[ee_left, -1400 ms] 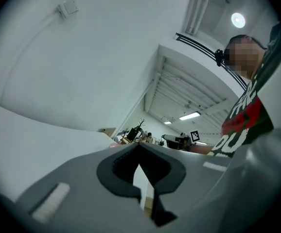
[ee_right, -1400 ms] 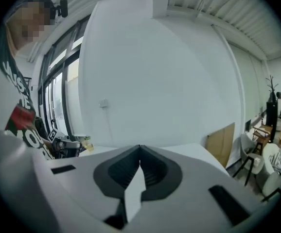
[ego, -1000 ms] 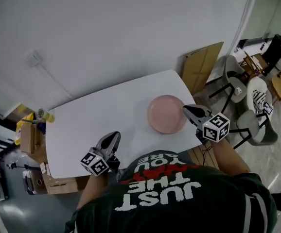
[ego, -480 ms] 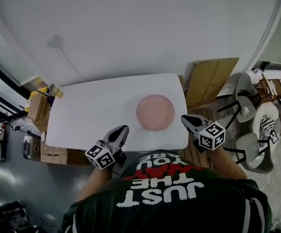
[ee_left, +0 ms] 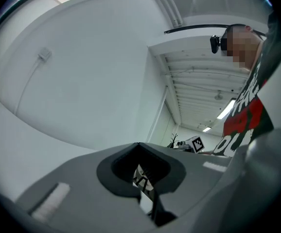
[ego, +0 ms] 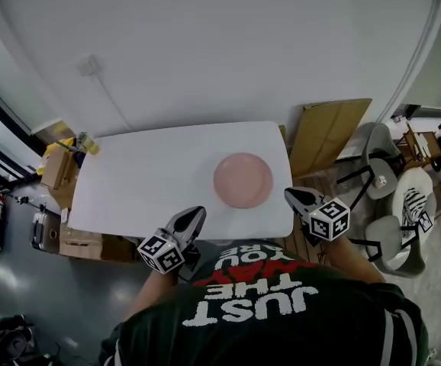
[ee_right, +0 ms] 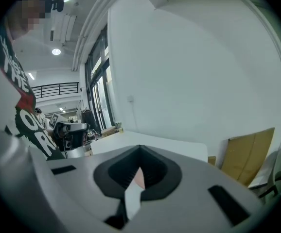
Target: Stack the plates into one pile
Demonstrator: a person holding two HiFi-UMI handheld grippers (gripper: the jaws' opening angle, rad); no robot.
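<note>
A pink pile of plates (ego: 243,180) lies on the white table (ego: 152,181), right of its middle. My left gripper (ego: 195,218) hangs at the table's near edge, left of the plates, shut with nothing in it. My right gripper (ego: 291,196) is at the table's near right corner, just right of the plates, also shut and holding nothing. In the right gripper view a sliver of pink plate (ee_right: 139,177) shows through the closed jaws, beyond which lies the white table (ee_right: 150,144). The left gripper view looks along its closed jaws to the white wall and the right gripper's marker cube (ee_left: 196,143).
A cardboard sheet (ego: 329,133) leans at the table's right end. Grey chairs (ego: 396,204) stand further right. Boxes and a yellow bottle (ego: 82,141) sit at the table's left end. The white wall (ego: 220,44) runs behind the table.
The head view has swung, so the table now sits level and centred. Both grippers have drawn back to the table's near edge, away from the plates, and both stay shut.
</note>
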